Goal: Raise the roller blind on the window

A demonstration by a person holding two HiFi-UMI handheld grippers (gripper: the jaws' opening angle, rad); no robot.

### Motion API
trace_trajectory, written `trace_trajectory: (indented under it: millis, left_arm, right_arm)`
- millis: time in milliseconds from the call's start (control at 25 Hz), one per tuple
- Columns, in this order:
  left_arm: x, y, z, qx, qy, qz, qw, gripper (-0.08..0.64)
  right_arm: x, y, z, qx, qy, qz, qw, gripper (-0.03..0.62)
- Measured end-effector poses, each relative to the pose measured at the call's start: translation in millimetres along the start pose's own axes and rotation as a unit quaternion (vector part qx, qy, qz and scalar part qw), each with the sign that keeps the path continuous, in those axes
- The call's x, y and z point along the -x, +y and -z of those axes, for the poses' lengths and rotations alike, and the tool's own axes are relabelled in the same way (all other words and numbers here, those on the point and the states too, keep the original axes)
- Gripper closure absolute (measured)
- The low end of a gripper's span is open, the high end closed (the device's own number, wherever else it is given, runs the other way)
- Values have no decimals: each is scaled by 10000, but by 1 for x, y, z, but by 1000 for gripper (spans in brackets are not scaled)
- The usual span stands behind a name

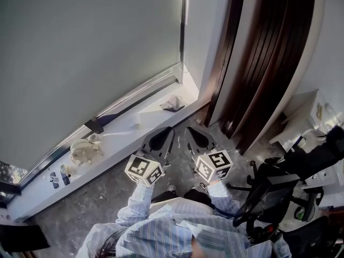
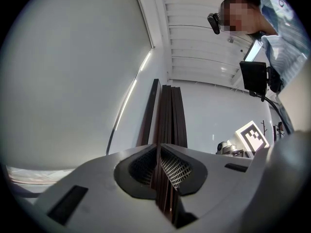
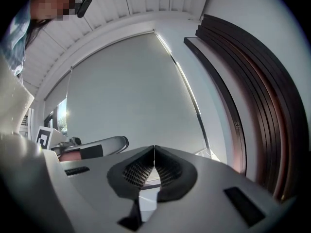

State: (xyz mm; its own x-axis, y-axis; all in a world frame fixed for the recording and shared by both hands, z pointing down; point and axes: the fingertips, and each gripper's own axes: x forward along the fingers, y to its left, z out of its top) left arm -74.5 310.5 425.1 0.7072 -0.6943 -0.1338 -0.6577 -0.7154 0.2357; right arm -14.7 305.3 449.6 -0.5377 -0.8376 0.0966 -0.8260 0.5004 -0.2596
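Note:
A grey roller blind hangs nearly down to the white window sill, and its bottom bar sits just above the sill. It also fills the right gripper view as the blind. A thin cord or edge line runs down the window's right side; I cannot tell which. My left gripper and right gripper are side by side in front of the sill, level, apart from the blind. The left gripper is shut at the tips on nothing, and so is the right gripper.
A dark slatted wooden panel stands right of the window. On the sill are a white figurine, a crumpled white item and small bottles. An office chair and a desk crowd the right side.

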Motion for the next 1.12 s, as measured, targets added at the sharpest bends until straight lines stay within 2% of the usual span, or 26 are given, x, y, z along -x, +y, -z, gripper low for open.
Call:
trace_trajectory:
  millis: [200, 360, 560, 840, 1120]
  left_arm:
    - [7, 15, 7, 142, 76, 56, 9999, 534]
    - [4, 21, 17, 258, 151, 38, 9995, 534]
    - [-16, 27, 25, 377, 243, 109, 9989, 534]
    - [-80, 57, 26, 396, 154, -84, 9991, 540]
    - [-179, 91, 12, 305, -30, -319, 9990, 540]
  right_arm:
    - [-8, 7, 15, -80, 86, 103, 9999, 586]
    - [-9, 5, 23, 78, 246, 200, 9995, 586]
    - [-16, -15, 15, -86, 67, 211, 9997, 586]
    - [-53, -80, -6, -119, 30, 126, 9998, 586]
    - [-109, -158, -56, 95, 40, -212, 9997, 586]
